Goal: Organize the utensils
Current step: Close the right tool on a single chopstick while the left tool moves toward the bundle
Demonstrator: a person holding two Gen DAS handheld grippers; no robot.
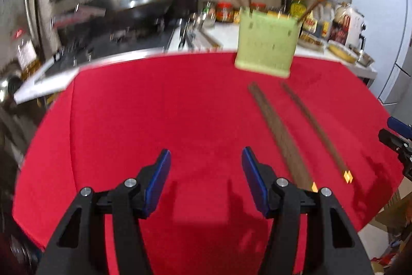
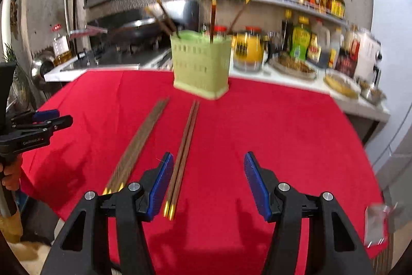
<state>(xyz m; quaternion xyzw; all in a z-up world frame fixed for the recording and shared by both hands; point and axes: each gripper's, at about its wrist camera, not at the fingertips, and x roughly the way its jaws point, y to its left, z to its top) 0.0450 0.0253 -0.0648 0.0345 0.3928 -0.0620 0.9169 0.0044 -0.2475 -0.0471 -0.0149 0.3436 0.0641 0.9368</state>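
A green utensil holder [image 1: 266, 44] [image 2: 201, 66] stands at the far side of the red tablecloth [image 1: 159, 115] [image 2: 270, 125], with several brown chopsticks upright in it. Two pairs of brown chopsticks with yellow tips lie on the cloth: one pair [image 1: 280, 135] [image 2: 137, 143] and another [image 1: 315, 129] [image 2: 184, 153]. My left gripper [image 1: 206, 182] is open and empty, left of the chopsticks. My right gripper [image 2: 208, 184] is open and empty; one pair lies just by its left finger [image 2: 161, 186].
Behind the table a white counter [image 2: 296, 84] holds bottles, jars and dishes. A stove with a wok [image 1: 144, 9] is at the back left. The right gripper shows at the right edge of the left wrist view [image 1: 397, 143]; the left gripper shows at the left in the right wrist view [image 2: 38, 125].
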